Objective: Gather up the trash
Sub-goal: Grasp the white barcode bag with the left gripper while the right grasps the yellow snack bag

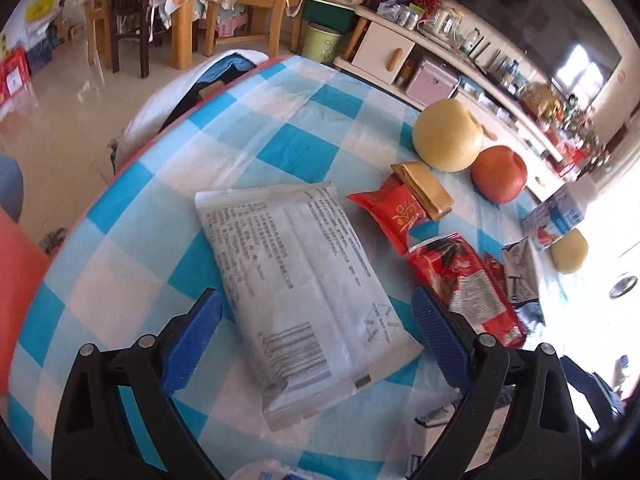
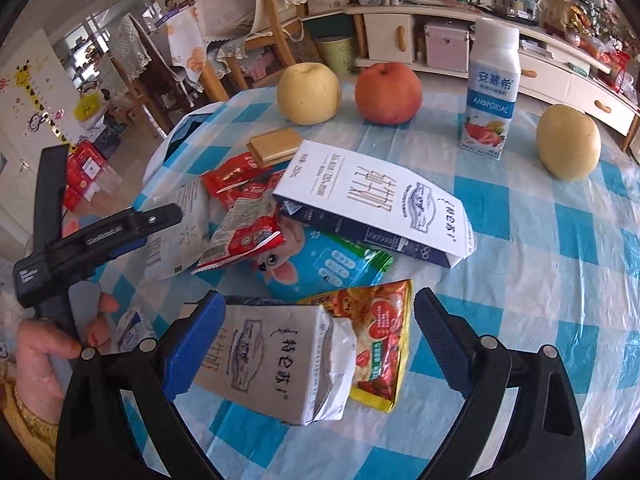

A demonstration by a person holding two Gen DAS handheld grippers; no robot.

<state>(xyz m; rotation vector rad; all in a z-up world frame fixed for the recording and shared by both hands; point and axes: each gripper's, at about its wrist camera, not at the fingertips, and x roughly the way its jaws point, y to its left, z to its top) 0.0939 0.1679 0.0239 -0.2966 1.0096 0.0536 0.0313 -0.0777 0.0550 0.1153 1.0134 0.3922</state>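
A: What are the left gripper's (image 1: 316,320) fingers doing?
B: Spreading wide, straddling the white printed packet (image 1: 304,288) that is lying flat on the checked bench (image 1: 120,240); nothing is gripped.
A: And the right gripper (image 2: 318,330)?
B: Its fingers are gaping wide too, framing a crumpled milk carton (image 2: 272,360) that is overlapping a red-and-yellow sachet (image 2: 376,336). More wrappers are lying just beyond.

I'm working in a home's living-dining room: wooden dining chairs (image 2: 276,32), a long TV cabinet (image 2: 472,36), a checked tablecloth (image 2: 540,240).
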